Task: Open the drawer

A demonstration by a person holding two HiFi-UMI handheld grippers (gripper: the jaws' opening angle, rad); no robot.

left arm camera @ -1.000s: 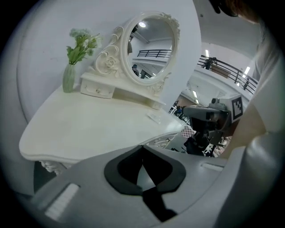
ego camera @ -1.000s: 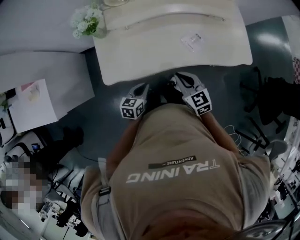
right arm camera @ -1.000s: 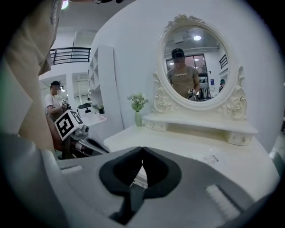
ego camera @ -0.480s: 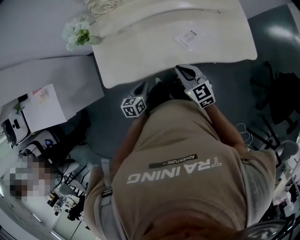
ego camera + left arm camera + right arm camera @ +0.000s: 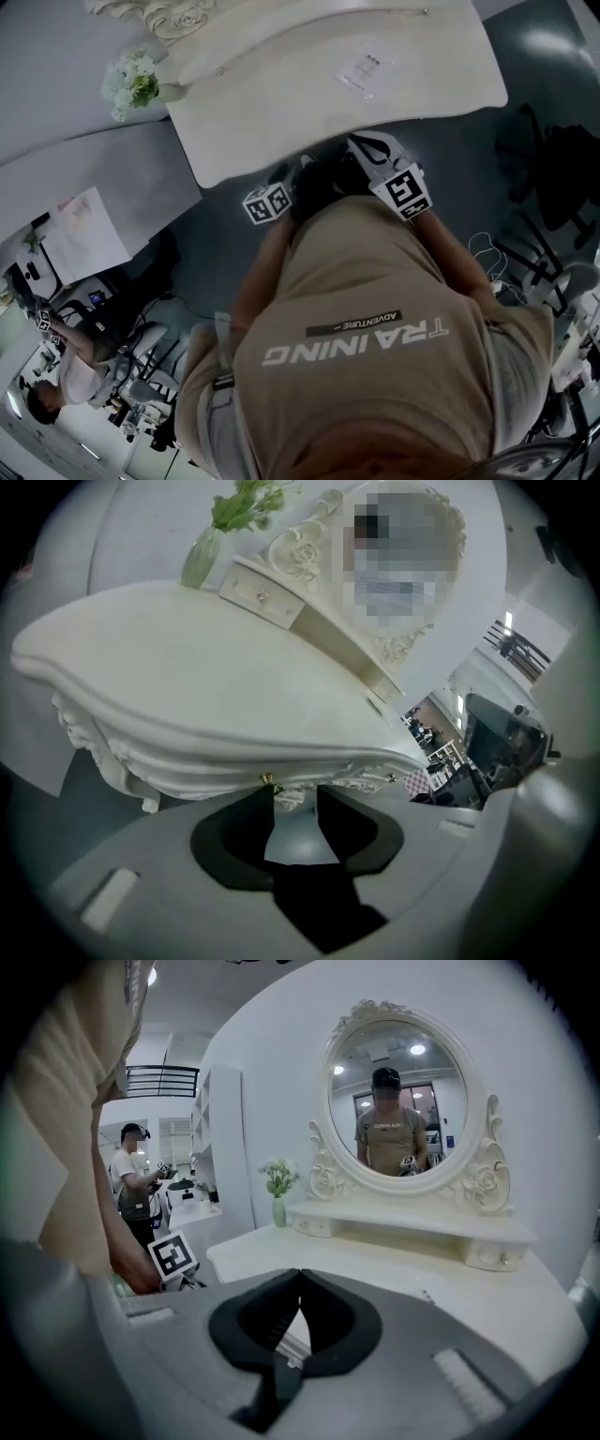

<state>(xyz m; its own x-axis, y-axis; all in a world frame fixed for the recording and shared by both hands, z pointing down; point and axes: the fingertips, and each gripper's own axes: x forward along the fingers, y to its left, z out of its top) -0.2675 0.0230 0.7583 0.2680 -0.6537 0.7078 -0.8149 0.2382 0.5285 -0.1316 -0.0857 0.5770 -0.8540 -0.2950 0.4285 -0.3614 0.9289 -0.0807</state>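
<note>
A white dressing table (image 5: 328, 103) stands in front of me, and its curved top (image 5: 206, 667) fills the left gripper view. Under the front edge runs a carved apron (image 5: 187, 766) with a small gold drawer knob (image 5: 266, 780). My left gripper (image 5: 293, 794) points at that edge from below. Its jaws are opening, with a gap and nothing between them; the knob sits just beyond the left fingertip (image 5: 262, 803). My right gripper (image 5: 299, 1274) is shut and empty, held above the tabletop. In the head view the left gripper (image 5: 295, 173) and right gripper (image 5: 361, 145) are both at the table's near edge.
An oval mirror (image 5: 403, 1101) rises at the back over a shelf with small drawers (image 5: 497, 1255). A vase of flowers (image 5: 278, 1194) stands at the table's left end, and a card (image 5: 359, 70) lies on top. Left is another desk (image 5: 84, 187), right some dark chairs (image 5: 553, 178).
The left gripper has sunk lower against the table's front edge. The right gripper has shifted a little along that edge. The head view has swung, so the table sits differently in it.
</note>
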